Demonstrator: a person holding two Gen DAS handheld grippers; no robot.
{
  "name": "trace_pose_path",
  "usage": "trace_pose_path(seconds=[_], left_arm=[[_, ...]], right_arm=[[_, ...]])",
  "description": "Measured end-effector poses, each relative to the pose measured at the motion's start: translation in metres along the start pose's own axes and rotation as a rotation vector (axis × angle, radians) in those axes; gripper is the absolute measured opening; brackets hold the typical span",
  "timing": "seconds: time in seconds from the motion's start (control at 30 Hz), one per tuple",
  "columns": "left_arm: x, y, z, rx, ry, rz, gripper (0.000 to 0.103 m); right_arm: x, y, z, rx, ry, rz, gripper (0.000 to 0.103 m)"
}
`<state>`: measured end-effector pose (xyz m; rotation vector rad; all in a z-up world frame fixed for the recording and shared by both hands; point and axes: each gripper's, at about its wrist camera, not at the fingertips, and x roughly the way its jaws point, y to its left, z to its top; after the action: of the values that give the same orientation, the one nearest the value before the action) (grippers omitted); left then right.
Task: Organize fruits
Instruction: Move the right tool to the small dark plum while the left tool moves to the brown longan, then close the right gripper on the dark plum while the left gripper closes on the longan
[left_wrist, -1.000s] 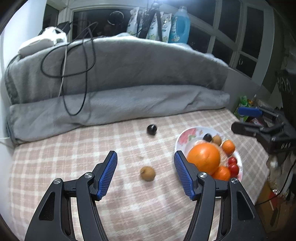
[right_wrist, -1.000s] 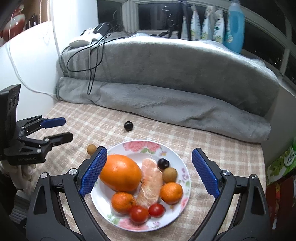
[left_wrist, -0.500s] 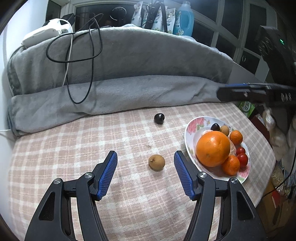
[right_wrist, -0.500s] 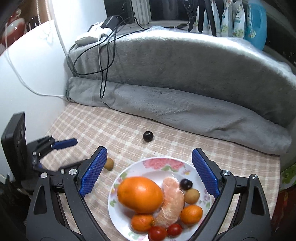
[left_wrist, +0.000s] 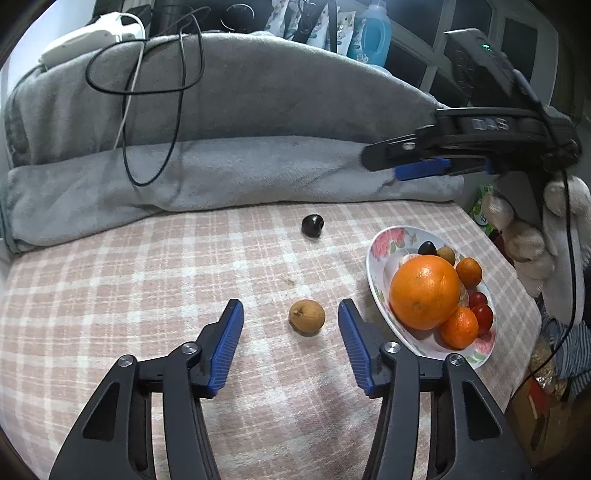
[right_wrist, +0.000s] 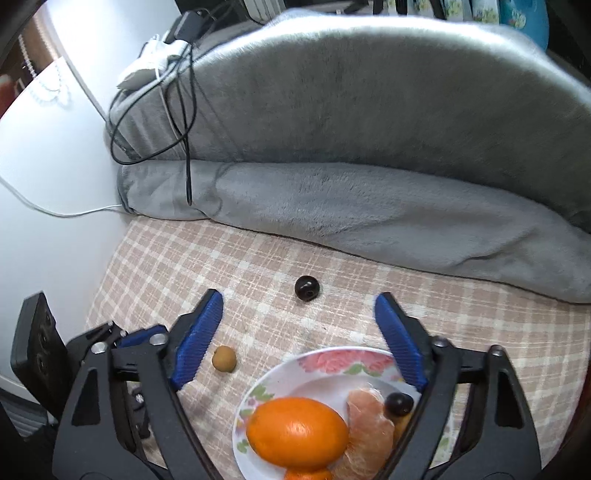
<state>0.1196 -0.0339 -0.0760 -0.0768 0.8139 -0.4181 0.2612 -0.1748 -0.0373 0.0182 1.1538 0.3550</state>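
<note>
A small brown fruit (left_wrist: 307, 317) lies on the checked cloth, between the open fingers of my left gripper (left_wrist: 291, 318); it also shows in the right wrist view (right_wrist: 224, 359). A dark round fruit (left_wrist: 312, 224) lies farther back (right_wrist: 307, 288). A flowered plate (left_wrist: 380, 248) at the right holds a big orange (left_wrist: 424, 291), small oranges, red tomatoes and other fruit. My right gripper (right_wrist: 300, 308) is open and empty, held above the plate (right_wrist: 332, 360), pointing toward the dark fruit. It shows high at the right in the left wrist view (left_wrist: 402, 162).
A grey blanket roll (left_wrist: 236, 173) with black cables (left_wrist: 155, 96) lines the back of the cloth. A white wall (right_wrist: 55, 155) bounds the left side. The table edge drops off at the right past the plate, with clutter below (left_wrist: 546, 369).
My left gripper has moved closer to the brown fruit, which now sits between its fingers. My right gripper has risen and swung forward over the plate toward the dark fruit.
</note>
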Motion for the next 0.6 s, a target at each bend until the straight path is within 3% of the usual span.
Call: trace_pose_path(seconds=[0.07,0.3,0.6], left_arm=[[0.003,-0.001,-0.001,-0.001,0.006,-0.009,0.05],[0.012,-0.007,-0.002,0.017,0.029,-0.029,0.042],[0.028,-0.01,-0.005,0.011,0.059,-0.048,0.037]], right_arm=[[0.009,-0.002,0.003,0.017,0.019,0.008,0.072],[0.033,-0.005,0.009,0.049,0.081,0.013,0.053],[0.062,0.001,0.02,0.031,0.164,-0.02,0.042]])
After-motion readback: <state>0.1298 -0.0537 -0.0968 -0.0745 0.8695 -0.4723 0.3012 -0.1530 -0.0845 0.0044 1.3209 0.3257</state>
